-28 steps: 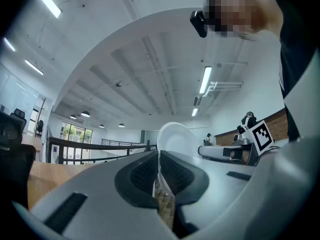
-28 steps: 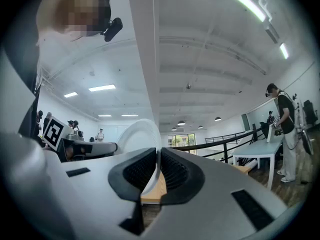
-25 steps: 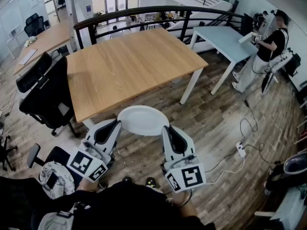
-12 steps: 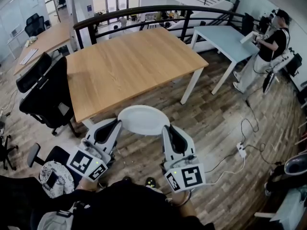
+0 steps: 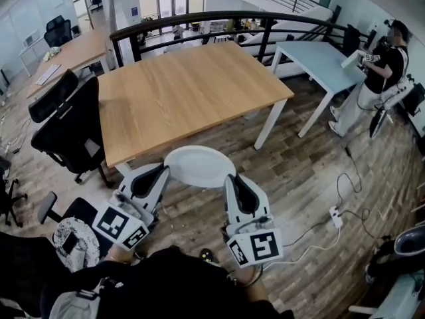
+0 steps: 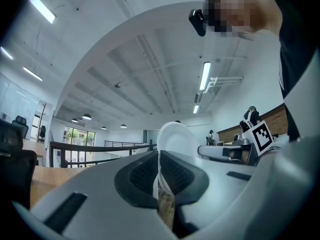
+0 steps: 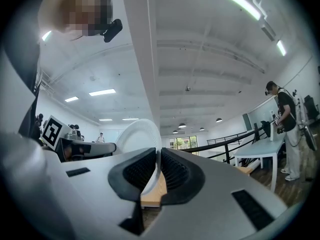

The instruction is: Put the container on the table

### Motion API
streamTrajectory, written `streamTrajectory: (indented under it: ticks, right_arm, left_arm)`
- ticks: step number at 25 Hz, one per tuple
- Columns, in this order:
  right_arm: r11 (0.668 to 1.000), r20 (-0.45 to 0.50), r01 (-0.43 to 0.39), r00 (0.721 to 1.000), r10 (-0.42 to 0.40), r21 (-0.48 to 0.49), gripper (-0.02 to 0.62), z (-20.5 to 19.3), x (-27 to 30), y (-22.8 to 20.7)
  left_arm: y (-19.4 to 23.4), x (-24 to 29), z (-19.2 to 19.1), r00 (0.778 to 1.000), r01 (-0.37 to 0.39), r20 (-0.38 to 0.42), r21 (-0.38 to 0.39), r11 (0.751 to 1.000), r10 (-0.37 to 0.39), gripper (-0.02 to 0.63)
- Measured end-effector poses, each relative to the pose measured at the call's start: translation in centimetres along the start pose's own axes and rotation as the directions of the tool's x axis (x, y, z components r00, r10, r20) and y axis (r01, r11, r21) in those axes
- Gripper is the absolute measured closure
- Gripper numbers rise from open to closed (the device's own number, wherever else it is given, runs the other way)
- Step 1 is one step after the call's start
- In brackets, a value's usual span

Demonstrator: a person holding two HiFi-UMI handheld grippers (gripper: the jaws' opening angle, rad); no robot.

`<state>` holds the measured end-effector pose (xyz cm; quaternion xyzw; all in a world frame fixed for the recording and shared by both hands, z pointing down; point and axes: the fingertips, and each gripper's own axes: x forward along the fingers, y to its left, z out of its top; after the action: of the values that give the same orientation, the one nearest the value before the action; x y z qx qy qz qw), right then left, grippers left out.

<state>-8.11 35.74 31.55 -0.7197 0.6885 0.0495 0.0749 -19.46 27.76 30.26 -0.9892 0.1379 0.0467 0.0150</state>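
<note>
A white round container point(image 5: 198, 165), shallow like a plate, hangs level in front of me, just short of the near edge of the wooden table point(image 5: 186, 92). My left gripper point(image 5: 161, 173) is shut on its left rim and my right gripper point(image 5: 232, 181) is shut on its right rim. In the left gripper view the white container point(image 6: 172, 138) stands edge-on between the black pads point(image 6: 145, 176). The right gripper view shows the same container point(image 7: 141, 139) pinched between its ribbed pads point(image 7: 172, 176).
A black office chair point(image 5: 66, 135) stands left of the wooden table. A light blue table point(image 5: 319, 58) is at the back right, with a person point(image 5: 382, 72) standing beside it. A curved black railing point(image 5: 219, 20) runs behind. Cables and a power strip point(image 5: 335, 218) lie on the floor at right.
The view has shifted slightly, so the table appears a little farther right. Both grippers keep the container in the same place relative to me.
</note>
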Motion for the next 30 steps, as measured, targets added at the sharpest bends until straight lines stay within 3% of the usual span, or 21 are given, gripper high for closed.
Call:
streamTrajectory:
  ticks: [16, 30]
  right_arm:
    - [0.996, 0.008, -0.083, 0.997, 0.083, 0.018, 0.555, -0.3, -2.4, -4.3]
    - [0.989, 0.023, -0.129, 0.992, 0.128, 0.072, 0.555, -0.8, -3.2, -4.5]
  left_arm:
    - [-4.2, 2.6, -0.7, 0.995, -0.094, -0.021, 0.026, 0.995, 0.094, 0.584]
    - [-5.7, 1.7, -0.9, 0.989, -0.141, -0.046, 0.046, 0.989, 0.143, 0.584]
